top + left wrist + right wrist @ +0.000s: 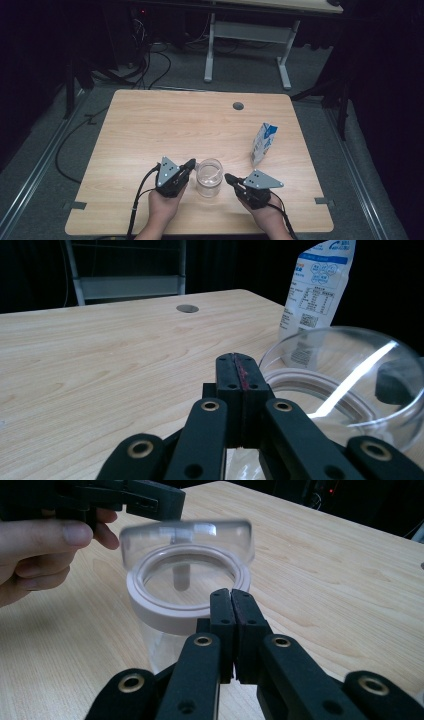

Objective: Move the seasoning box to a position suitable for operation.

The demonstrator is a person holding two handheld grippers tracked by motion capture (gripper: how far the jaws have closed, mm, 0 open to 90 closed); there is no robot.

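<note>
Standing near the front edge of the worktop, a clear glass jar with its hinged lid tipped open sits between the two grippers. The left gripper and the right gripper flank it, each with fingers pressed together on nothing. A blue-and-white carton stands upright farther back on the right.

Print shows on the white-and-blue carton standing behind the glass jar: a table of fine black lines and blue rounded badges, all too small and blurred to read. Nothing else on the table carries any lettering, number or sign.
</note>
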